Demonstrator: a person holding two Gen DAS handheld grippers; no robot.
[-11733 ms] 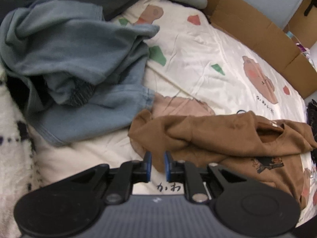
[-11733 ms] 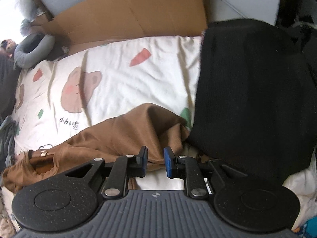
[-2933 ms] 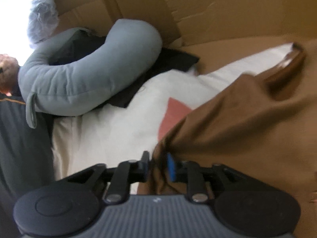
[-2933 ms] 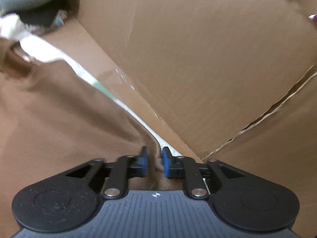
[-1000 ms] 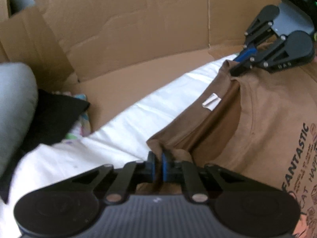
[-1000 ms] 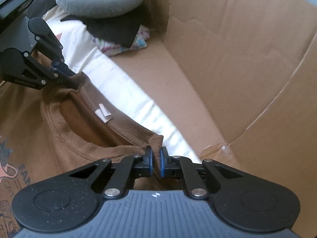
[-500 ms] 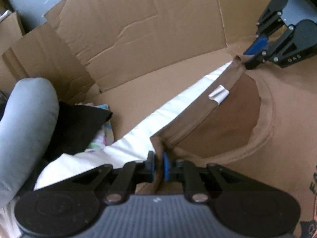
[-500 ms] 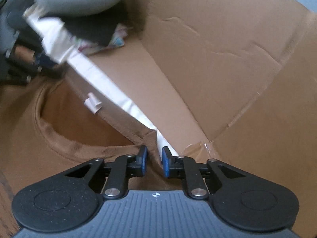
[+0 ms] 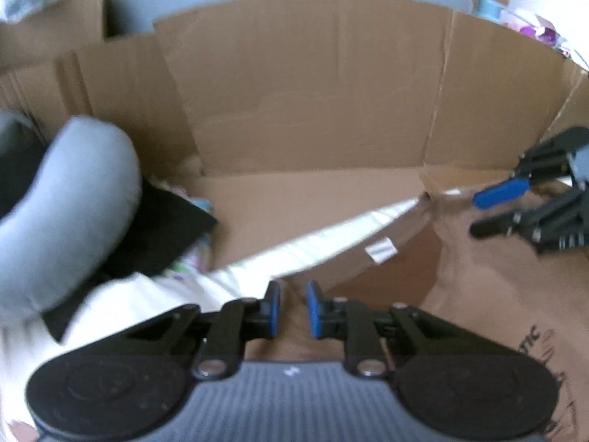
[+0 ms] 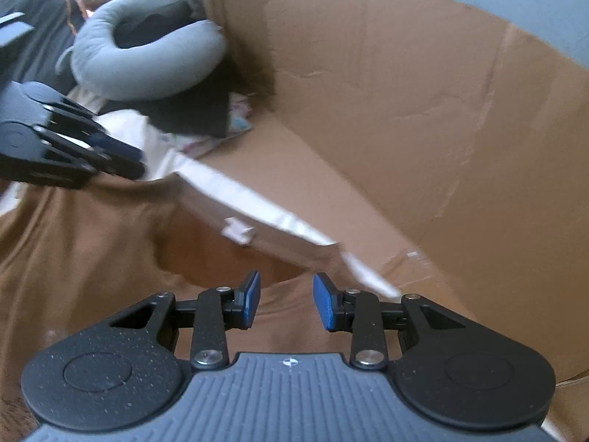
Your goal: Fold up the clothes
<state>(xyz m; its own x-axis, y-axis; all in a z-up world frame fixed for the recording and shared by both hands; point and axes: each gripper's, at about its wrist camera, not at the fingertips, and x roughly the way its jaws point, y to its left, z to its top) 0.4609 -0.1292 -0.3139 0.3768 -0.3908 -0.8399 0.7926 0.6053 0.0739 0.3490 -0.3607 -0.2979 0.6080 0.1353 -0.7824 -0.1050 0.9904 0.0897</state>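
Setting: bed under a white printed sheet, its far edge walled by flattened cardboard.

Left wrist view. Grey neck pillow at the bed's far left corner, on a black cloth. Brown T-shirt lies front-up, collar at the far edge, white neck label showing, dark print at the right margin. Left gripper: blue pads parted, a narrow gap, nothing between them; half a second ago they pinched the shoulder seam. Right gripper visible at the opposite shoulder, pads apart.

Right wrist view. Same cardboard, pillow, sheet. T-shirt spread toward the near edge; collar and label ahead. Right gripper: jaws wide, empty over the cloth. Left gripper beyond the far shoulder, blurred, probably clear of the fabric.

Change: both shoulder grips released. Meaning: shirt appears laid flat, ready for folding; no fold visible yet.
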